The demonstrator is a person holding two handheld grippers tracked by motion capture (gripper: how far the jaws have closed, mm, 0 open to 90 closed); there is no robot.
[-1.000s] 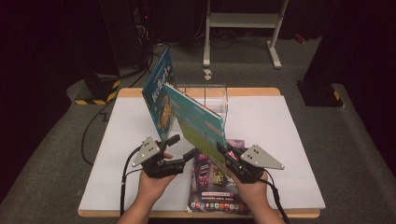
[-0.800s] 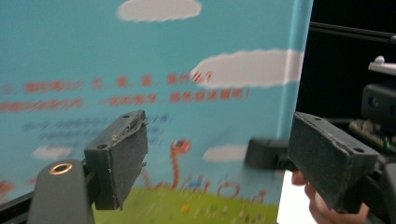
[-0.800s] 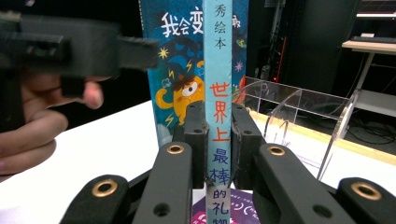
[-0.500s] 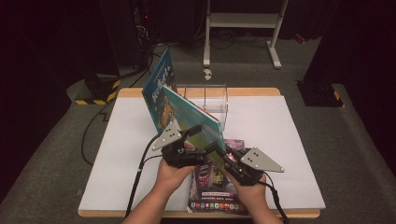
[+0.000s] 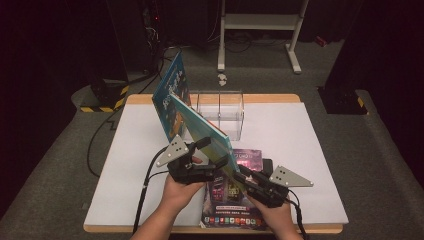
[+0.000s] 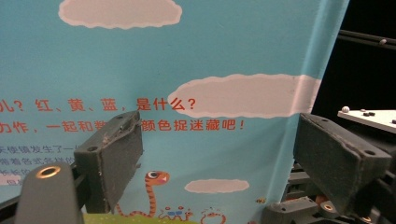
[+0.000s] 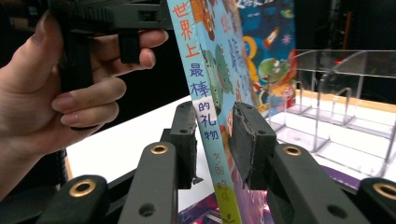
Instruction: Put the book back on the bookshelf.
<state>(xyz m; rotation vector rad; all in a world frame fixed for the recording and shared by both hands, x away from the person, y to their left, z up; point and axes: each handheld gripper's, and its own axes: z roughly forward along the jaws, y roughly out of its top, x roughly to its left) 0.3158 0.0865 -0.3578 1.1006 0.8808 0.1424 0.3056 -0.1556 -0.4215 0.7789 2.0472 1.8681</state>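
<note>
Sky-blue and glossy, the children's picture book is a thin, flat, rigid volume held tilted over the worktop, its lower corner near the person and its upper end leaning toward the far left. In the left gripper view its back cover shows white cloud shapes, red Chinese text and a small striped snake over green ground. In the right gripper view its narrow light-blue spine carries a column of Chinese characters, with cartoon figures on the front cover.

Left to right in the high view:
- A second picture book stands on edge, blue with cartoon print, leaning beside the acrylic rack.
- The left gripper, black plastic with a grey three-cornered plate, has its fingers spread wide; their matte, scuffed rubber faces stand clear of the cover, nothing clamped. They have just been opening.
- A clear acrylic divider rack of thin transparent panels sits at the far middle of the white, smooth worktop.
- A dark purple book lies flat at the near edge.
- The right gripper has its fingers to either side of the book's spine edge; they have just been opening, a slight gap shows at the left pad, and whether they press on it cannot be told.
</note>
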